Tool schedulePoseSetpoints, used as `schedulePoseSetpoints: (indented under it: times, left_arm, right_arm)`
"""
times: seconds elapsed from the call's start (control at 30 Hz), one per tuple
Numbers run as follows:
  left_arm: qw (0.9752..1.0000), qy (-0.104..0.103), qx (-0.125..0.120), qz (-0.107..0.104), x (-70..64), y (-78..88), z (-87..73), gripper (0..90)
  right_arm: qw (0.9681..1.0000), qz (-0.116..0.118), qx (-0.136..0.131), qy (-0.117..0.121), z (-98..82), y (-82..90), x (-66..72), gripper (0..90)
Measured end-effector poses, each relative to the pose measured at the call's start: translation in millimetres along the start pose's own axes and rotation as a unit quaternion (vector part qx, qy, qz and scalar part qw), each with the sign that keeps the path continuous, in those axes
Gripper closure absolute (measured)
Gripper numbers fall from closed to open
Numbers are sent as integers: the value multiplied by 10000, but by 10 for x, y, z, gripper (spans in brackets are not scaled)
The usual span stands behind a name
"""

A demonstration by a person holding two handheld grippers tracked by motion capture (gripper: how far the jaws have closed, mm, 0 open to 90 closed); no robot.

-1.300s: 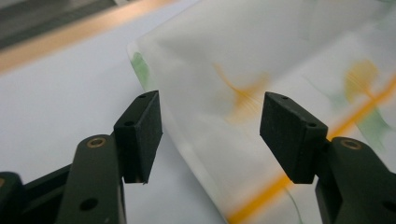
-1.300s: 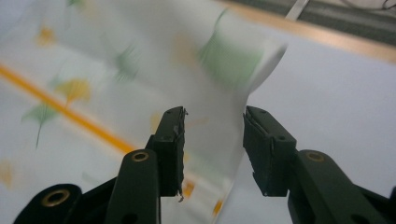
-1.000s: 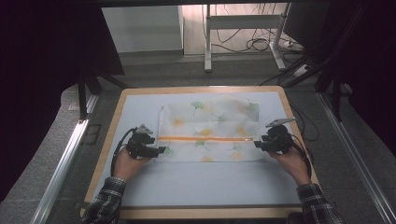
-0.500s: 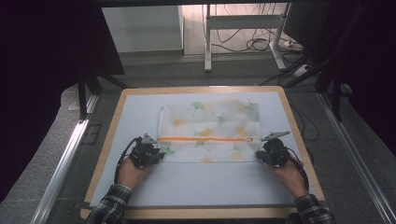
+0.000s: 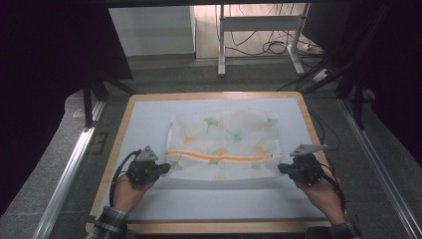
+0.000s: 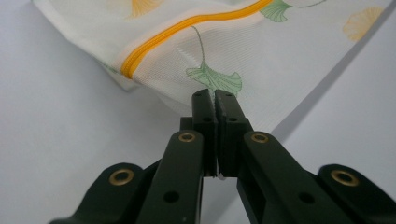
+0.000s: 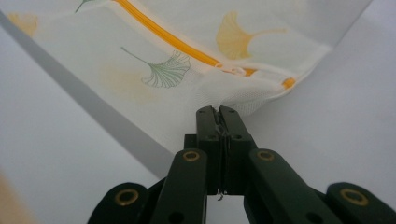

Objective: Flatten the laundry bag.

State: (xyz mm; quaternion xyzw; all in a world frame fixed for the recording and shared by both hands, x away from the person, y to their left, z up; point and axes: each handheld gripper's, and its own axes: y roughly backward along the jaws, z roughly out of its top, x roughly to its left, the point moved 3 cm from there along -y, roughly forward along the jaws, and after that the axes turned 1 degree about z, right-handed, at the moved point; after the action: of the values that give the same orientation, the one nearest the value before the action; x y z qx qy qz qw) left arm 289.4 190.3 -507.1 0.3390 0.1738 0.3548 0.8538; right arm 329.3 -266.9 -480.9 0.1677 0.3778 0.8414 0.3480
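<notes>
Now both near corners of the mesh laundry bag are pinched. A second ago the fingers of each gripper were held apart beside the bag's orange zipper; they have just been closing, and the fabric is clamped between them. In the left gripper view the left gripper is seen shut on the near left corner, a sliver of white mesh caught between its black fingers. In the right gripper view the right gripper is closed on the near right corner, just below the zipper's pull end.

The bag is spread flat in the middle of the white tabletop, its leaf print facing up and the zipper running across it from side to side. Compared with the earlier pictures, both hands are drawn back toward the person's edge, and the bag's near edge is raised slightly, a shadow showing beneath it. Judged from this, the grasp is done and a lift, fold or pull of the near edge is being started.
</notes>
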Motion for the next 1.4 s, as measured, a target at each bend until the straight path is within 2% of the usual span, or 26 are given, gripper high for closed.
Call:
schedulePoseSetpoints:
  times: [0.17, 0.23, 0.27, 0.3, 0.33, 0.37, 0.43, 0.47, 0.5, 0.53, 0.57, 0.6, 0.63, 0.67, 0.73, 0.83, 0.93, 1.07, 1.2, 1.27, 1.4]
  left_arm:
    - [9987, -10, 182, -483, -339, 187, -295, 878]
    - [9960, -64, 361, -812, -498, 211, -434, 865]
    - [9951, -127, 406, -896, -540, 212, -470, 820]
    - [9955, -184, 359, -860, -591, 225, -500, 748]
    - [9961, -194, 332, -788, -599, 233, -499, 627]
    - [9969, -189, 303, -705, -582, 240, -482, 559]
    - [9989, -101, 174, -434, -449, 235, -393, 481]
    - [9991, -24, 153, -382, -389, 220, -360, 446]
    - [9991, -24, 153, -382, -389, 220, -360, 426]
    - [9997, 48, 154, -171, -202, 150, -270, 403]
    - [9997, 48, 154, -171, -202, 150, -270, 392]
    - [9997, 187, 154, 8, -5, 48, -184, 384]
    - [9995, 255, 163, 64, 96, -7, -140, 372]
    - [9991, 396, 159, 34, 216, -78, -85, 354]
    - [9987, 495, 152, 36, 371, -179, -8, 351]
    - [9976, 640, 176, 219, 623, -347, 129, 352]
    - [9966, 741, 133, 328, 799, -457, 277, 370]
    - [9958, 792, 20, 452, 935, -578, 470, 368]
    - [9932, 1021, -109, 541, 1048, -729, 597, 268]
    - [9925, 1084, -77, 562, 1077, -818, 609, 223]
    - [9922, 1099, 159, 571, 1081, -1005, 549, 233]
  right_arm:
    - [9995, 316, 24, 96, -294, 315, 258, 870]
    - [9991, 389, 101, 102, -433, 409, 366, 866]
    - [9989, 421, 140, 135, -504, 456, 416, 849]
    - [9989, 432, 171, 115, -536, 482, 441, 814]
    - [9990, 385, 171, 167, -564, 512, 450, 769]
    - [9992, 320, 147, 174, -565, 526, 442, 746]
    - [9997, 203, 61, 123, -517, 538, 368, 689]
    - [9998, 164, -5, 63, -468, 526, 299, 664]
    - [9998, 164, -5, 63, -468, 526, 299, 664]
    - [9999, 112, -102, -3, -384, 470, 182, 610]
    - [9999, 112, -102, -3, -384, 470, 182, 610]
    - [9999, 11, -122, -38, -288, 371, 46, 592]
    - [9999, -17, -139, -22, -266, 345, 11, 594]
    - [9999, -7, -158, -64, -220, 297, -57, 603]
    - [9995, 11, -239, -182, -120, 206, -193, 619]
    - [9991, -170, -325, -217, 53, 89, -386, 661]
    - [9983, -331, -394, -278, 250, -26, -548, 683]
    - [9972, -462, -436, -395, 513, -221, -723, 660]
    - [9964, -508, -442, -519, 726, -466, -837, 586]
    - [9961, -542, -417, -559, 794, -627, -881, 535]
    - [9962, -572, -219, -625, 789, -915, -917, 466]
